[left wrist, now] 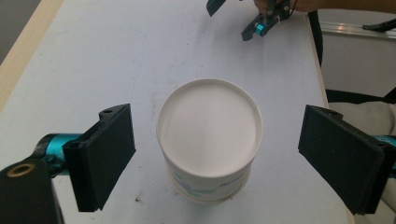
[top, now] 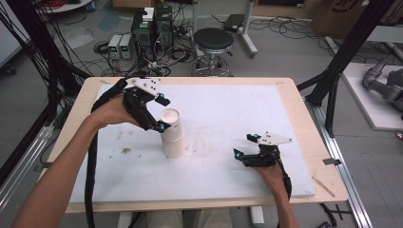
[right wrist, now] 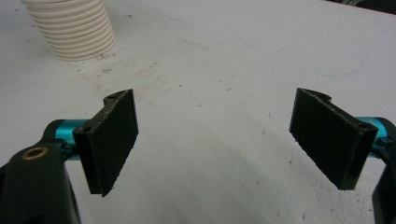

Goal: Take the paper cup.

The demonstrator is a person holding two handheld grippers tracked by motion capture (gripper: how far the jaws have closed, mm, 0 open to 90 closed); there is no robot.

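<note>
Left gripper [top: 161, 114] open around the top of a stack of paper cups [top: 172, 134]; right gripper [top: 246, 145] open and holding nothing.

In the left gripper view the top cup [left wrist: 209, 135] stands upright between the two black jaws, with a clear gap to each pad, so nothing presses on it; the gripper looks down onto its white rim. The stack stands on the white worktop [top: 228, 109], directly under the left gripper. In the high view the right gripper sits low over the worktop, well apart from the stack and nearer the person. In the right gripper view its jaws stand wide with bare, scuffed worktop between them, and the ribbed base of the stack [right wrist: 74, 28] lies ahead of it, beyond its left jaw.
</note>
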